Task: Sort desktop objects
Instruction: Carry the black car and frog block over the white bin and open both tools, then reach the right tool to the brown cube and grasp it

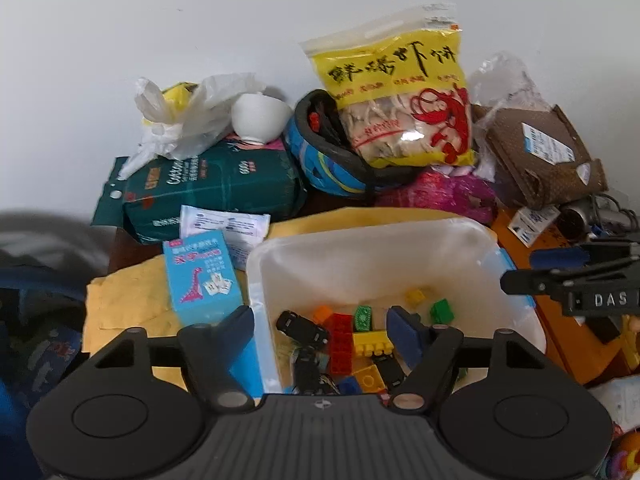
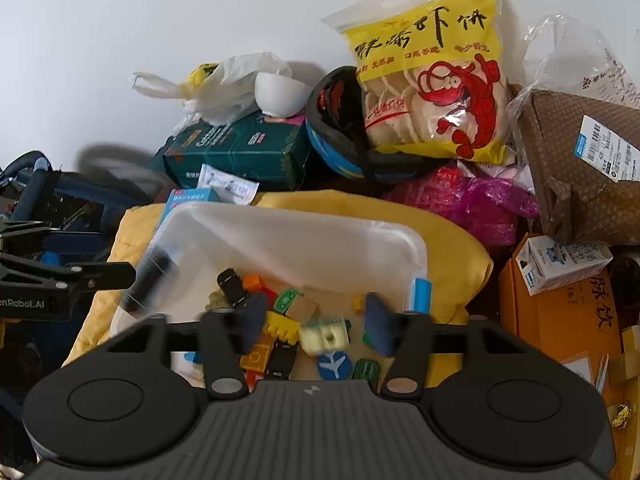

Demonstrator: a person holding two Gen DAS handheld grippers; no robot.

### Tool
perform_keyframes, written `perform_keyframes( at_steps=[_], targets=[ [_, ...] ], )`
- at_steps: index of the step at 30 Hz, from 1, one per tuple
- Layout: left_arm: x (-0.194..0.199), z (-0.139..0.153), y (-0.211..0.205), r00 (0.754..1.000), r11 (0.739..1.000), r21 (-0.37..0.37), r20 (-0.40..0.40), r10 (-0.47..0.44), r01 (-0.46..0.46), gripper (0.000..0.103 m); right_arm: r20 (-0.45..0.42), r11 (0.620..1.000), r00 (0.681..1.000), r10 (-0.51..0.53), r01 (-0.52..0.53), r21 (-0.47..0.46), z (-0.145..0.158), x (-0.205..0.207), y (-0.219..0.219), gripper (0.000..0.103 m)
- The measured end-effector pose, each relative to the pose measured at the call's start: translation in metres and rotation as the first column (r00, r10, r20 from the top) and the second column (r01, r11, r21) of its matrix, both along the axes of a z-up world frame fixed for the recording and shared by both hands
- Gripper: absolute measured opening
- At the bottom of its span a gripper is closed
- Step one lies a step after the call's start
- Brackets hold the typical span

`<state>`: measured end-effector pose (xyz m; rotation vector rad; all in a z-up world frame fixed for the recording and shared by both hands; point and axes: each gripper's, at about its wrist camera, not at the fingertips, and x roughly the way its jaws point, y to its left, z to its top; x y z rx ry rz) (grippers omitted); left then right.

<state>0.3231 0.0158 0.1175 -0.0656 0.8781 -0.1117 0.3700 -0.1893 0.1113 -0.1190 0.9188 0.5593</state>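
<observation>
Two wrist views over a cluttered bench. Centre: translucent white plastic tub (image 1: 400,248) w/ blue clips, sitting on a yellow padded envelope (image 1: 132,300). Inside tub: loose pile of coloured plastic building bricks (image 1: 352,336), red, yellow, green, orange, plus a small black toy car (image 1: 302,326).

Left hand-held gripper (image 1: 324,330): jaws wide apart, nothing between pads; left finger outside tub wall, right finger over the bricks. Right hand-held gripper (image 2: 316,320): jaws also apart, hovering over bricks, nothing clamped, fingertips blurred. Round blue airplane disc (image 2: 334,365) lying just below them.

Left of tub: light blue card box w/ pink dinosaur (image 1: 202,280), upright, touching tub wall. Behind: dark green tissue pack (image 1: 216,188) w/ white ceramic bowl (image 1: 260,116) upside down on top; blue and black helmet (image 1: 332,160) holding a yellow shrimp-cracker bag (image 1: 400,92). Right: brown paper parcel (image 1: 544,156), orange cardboard box (image 2: 560,320).
</observation>
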Motion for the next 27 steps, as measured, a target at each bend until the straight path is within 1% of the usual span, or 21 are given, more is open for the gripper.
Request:
perform_keyframes(
  at_steps=[2, 4, 6, 8, 10, 11, 12, 13, 15, 16, 17, 18, 19, 22, 23, 24, 27],
  targets=[
    [-0.006, -0.003, 0.004, 1.000, 1.000, 0.000, 0.002, 0.006, -0.006, 0.076, 0.001, 1.000, 1.000, -0.002, 0.002, 0.004, -0.001, -0.001, -0.001, 0.061],
    [-0.019, -0.005, 0.008, 0.999, 1.000, -0.011, 0.033, 0.003, -0.002, 0.076, 0.007, 1.000, 1.000, 0.003, -0.003, 0.010, -0.002, -0.006, -0.002, 0.061],
    [-0.039, -0.008, 0.009, 0.997, 1.000, -0.013, 0.075, -0.006, 0.007, 0.076, 0.023, 0.999, 1.000, 0.020, -0.020, 0.035, -0.001, -0.018, -0.003, 0.061],
    [-0.068, -0.014, 0.011, 0.990, 0.999, -0.021, 0.141, -0.024, 0.027, 0.076, 0.051, 0.995, 0.997, 0.065, -0.068, 0.071, -0.002, -0.041, -0.004, 0.061],
    [-0.097, -0.026, 0.013, 0.984, 0.999, -0.035, 0.174, -0.029, 0.035, 0.076, 0.089, 0.985, 0.987, 0.136, -0.145, 0.097, -0.010, -0.075, -0.005, 0.061],
    [-0.107, -0.035, 0.012, 0.984, 0.999, -0.032, 0.175, -0.028, 0.034, 0.076, 0.100, 0.980, 0.981, 0.168, -0.177, 0.092, -0.017, -0.091, -0.005, 0.061],
    [-0.118, -0.047, 0.012, 0.987, 0.999, -0.020, 0.159, -0.039, 0.042, 0.076, 0.107, 0.975, 0.974, 0.198, -0.207, 0.080, -0.027, -0.106, -0.004, 0.061],
    [-0.128, -0.059, 0.010, 0.989, 0.999, -0.004, 0.144, -0.045, 0.046, 0.076, 0.102, 0.970, 0.968, 0.229, -0.236, 0.053, -0.046, -0.123, -0.001, 0.061],
    [-0.143, -0.082, 0.010, 0.993, 0.999, 0.021, 0.113, -0.043, 0.041, 0.076, 0.067, 0.970, 0.968, 0.242, -0.242, -0.013, -0.082, -0.141, 0.008, 0.057],
    [-0.148, -0.092, 0.012, 0.995, 0.999, 0.019, 0.091, -0.031, 0.029, 0.076, 0.043, 0.970, 0.970, 0.241, -0.240, -0.037, -0.099, -0.146, 0.012, 0.056],
    [-0.153, -0.101, 0.014, 0.997, 1.000, 0.005, 0.073, -0.014, 0.014, 0.076, 0.026, 0.971, 0.971, 0.237, -0.236, -0.047, -0.113, -0.148, 0.016, 0.051],
    [-0.158, -0.109, 0.015, 0.998, 1.000, -0.012, 0.056, 0.002, -0.001, 0.076, 0.014, 0.971, 0.972, 0.233, -0.232, -0.056, -0.126, -0.150, 0.020, 0.050],
    [-0.161, -0.115, 0.017, 0.999, 1.000, -0.021, 0.042, 0.010, -0.009, 0.076, 0.014, 0.971, 0.972, 0.233, -0.232, -0.061, -0.134, -0.151, 0.024, 0.050],
    [-0.168, -0.129, 0.013, 1.000, 1.000, 0.002, 0.025, -0.002, 0.002, 0.076, 0.011, 0.976, 0.978, 0.208, -0.207, -0.073, -0.151, -0.146, 0.037, 0.048],
    [-0.169, -0.131, 0.009, 1.000, 1.000, 0.009, 0.024, -0.013, 0.013, 0.076, -0.002, 0.977, 0.979, 0.203, -0.203, -0.068, -0.156, -0.144, 0.039, 0.042],
    [-0.168, -0.133, 0.006, 0.999, 1.000, 0.016, 0.022, -0.024, 0.023, 0.076, -0.019, 0.978, 0.980, 0.200, -0.201, -0.060, -0.160, -0.142, 0.039, 0.033],
    [-0.162, -0.141, -0.007, 0.998, 0.998, 0.020, 0.016, -0.056, 0.055, 0.076, -0.018, 0.976, 0.977, 0.212, -0.212, -0.055, -0.164, -0.141, 0.039, 0.033]
  ],
)
